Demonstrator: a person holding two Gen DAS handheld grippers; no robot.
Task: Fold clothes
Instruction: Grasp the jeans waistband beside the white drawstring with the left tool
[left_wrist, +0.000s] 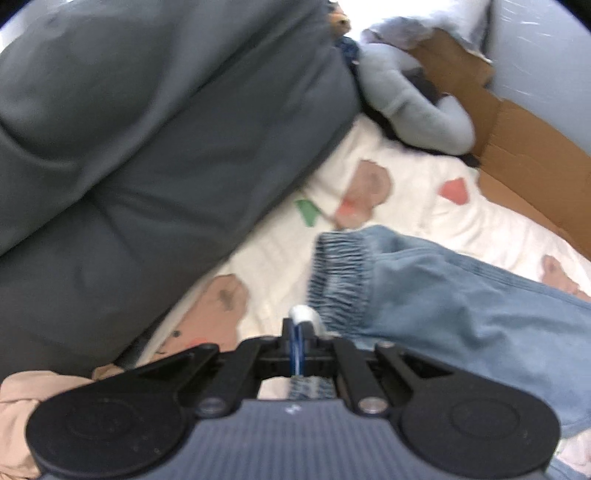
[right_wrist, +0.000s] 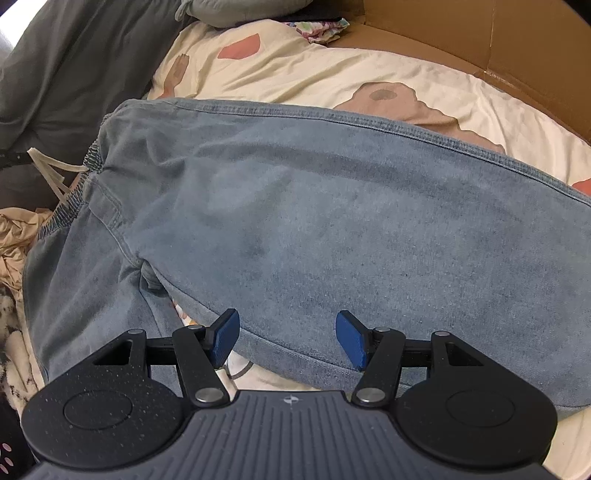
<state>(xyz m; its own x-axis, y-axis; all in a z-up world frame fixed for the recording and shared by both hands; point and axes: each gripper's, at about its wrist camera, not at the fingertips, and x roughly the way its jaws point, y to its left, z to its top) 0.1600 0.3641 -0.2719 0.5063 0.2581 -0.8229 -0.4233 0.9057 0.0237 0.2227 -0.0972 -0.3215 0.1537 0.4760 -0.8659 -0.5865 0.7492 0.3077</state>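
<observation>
2 grippers work 1 garment here: a pair of light-blue denim trousers (right_wrist: 332, 229) lying spread across the patterned bedsheet (right_wrist: 369, 74), waist toward the grey cushion (left_wrist: 147, 129), a cardboard box (right_wrist: 480, 44) along the far edge. Your left gripper (left_wrist: 297, 332) is clenched on the elastic waistband (left_wrist: 340, 273), with a strip of denim and the white drawstring (left_wrist: 304, 314) pinched between its closed pads. Your right gripper (right_wrist: 288, 339) is released, its blue pads (right_wrist: 223, 339) standing wide apart just above the lower seam of a leg, gripping nothing. Expect the cloth to be soft and limp yet fairly heavy for a garment: it will likely sag and drag wherever it is unsupported, and it should not slip easily from ribbed pads. Take hold at reinforced edges, namely the gathered waistband, the side seam (right_wrist: 406, 129) or a hem, where several layers give the pads bulk. Avoid pinching the drawstring alone, since it would probably pull through.
</observation>
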